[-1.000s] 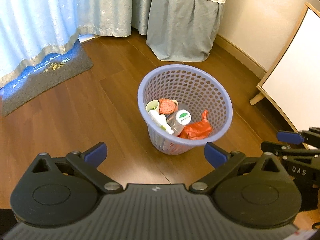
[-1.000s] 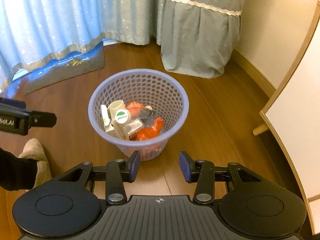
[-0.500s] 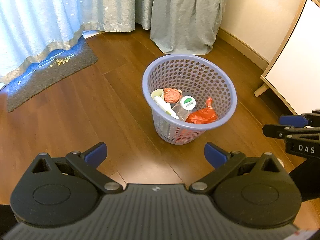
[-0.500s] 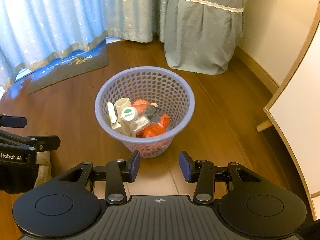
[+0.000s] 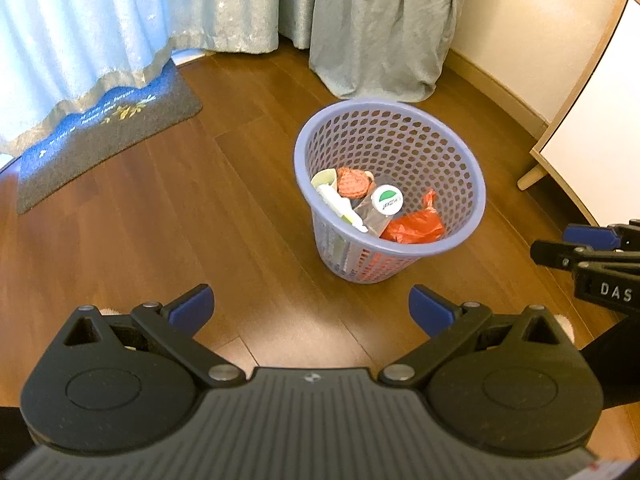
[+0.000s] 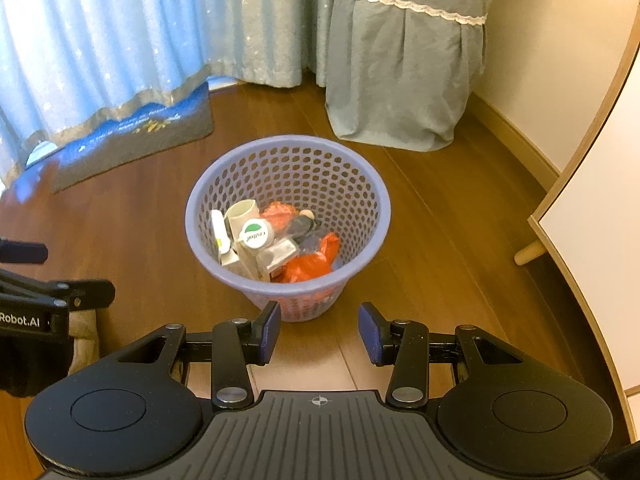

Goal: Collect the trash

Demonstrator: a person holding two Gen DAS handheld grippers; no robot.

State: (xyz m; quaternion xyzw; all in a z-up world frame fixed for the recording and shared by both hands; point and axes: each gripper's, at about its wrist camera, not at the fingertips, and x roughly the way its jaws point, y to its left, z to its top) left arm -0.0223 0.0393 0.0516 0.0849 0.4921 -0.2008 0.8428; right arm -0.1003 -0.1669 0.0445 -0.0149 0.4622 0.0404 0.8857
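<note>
- Over the last second I have pulled both grippers back and up: the lilac basket (image 5: 390, 184) looks smaller in both views and has drifted toward 1 o'clock of centre in the left wrist view. The trash inside has not shifted.
- My left gripper (image 5: 310, 306) has its jaws spread wide with nothing between them; my right gripper (image 6: 319, 334) is parted more narrowly, also empty.
- The collected trash sits in the basket on the wooden floor (image 5: 160, 220): a red bag (image 5: 414, 226), a green-and-white lid (image 5: 386, 200), an orange net (image 5: 352, 182).
- I see no loose litter on the floor in either view, so I judge the collecting done or nearly so, and the backing away a retreat.
- The right wrist view looks deeper into the basket, showing a paper cup (image 6: 242, 216) and small cartons; the left view shows the doormat (image 5: 104, 132) at 10 o'clock more fully.
</note>
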